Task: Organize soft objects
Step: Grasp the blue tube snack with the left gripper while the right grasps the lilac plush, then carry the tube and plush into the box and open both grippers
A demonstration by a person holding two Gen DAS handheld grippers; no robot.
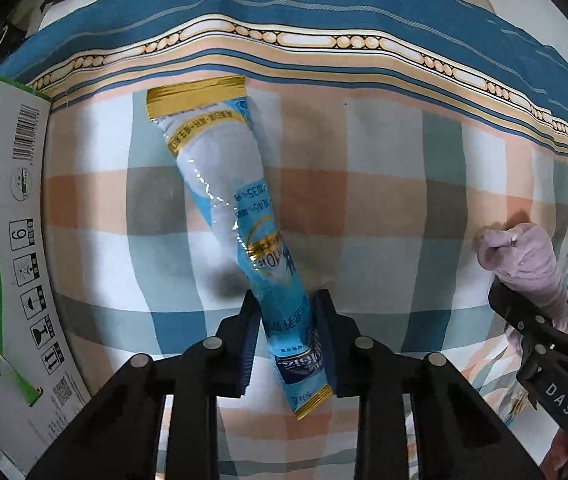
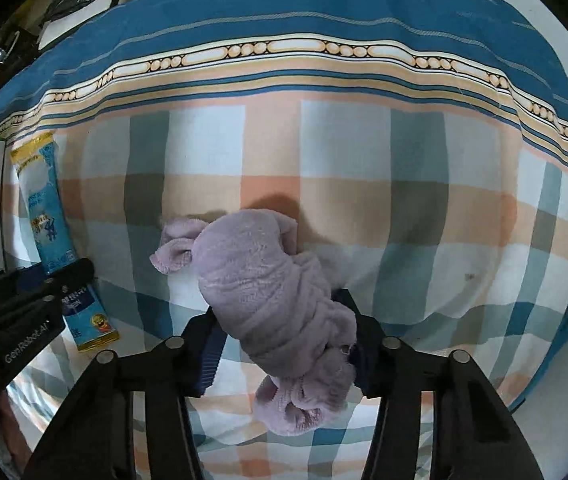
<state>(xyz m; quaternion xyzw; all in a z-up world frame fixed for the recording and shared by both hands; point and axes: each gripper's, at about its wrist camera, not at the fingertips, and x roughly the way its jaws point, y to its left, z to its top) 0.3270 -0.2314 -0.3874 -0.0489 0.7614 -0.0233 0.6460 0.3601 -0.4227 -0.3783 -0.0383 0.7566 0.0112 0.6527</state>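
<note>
The left tongs (image 1: 285, 312) are clamped on the lower end of a long blue-and-white plastic sachet with gold-sealed ends (image 1: 224, 184), which runs from bottom centre toward the upper left of the left wrist view; gripping near one end probably lets the pouch trail freely. The right tongs (image 2: 280, 316) are closed around the middle of a rolled lilac fleece cloth (image 2: 260, 264), a grip that likely keeps the roll from unwinding. Both sit over a checked blue-and-peach bedsheet (image 2: 403, 184), beside a white-and-green printed cardboard box (image 1: 0, 208) at the left edge, possibly their destination.
</note>
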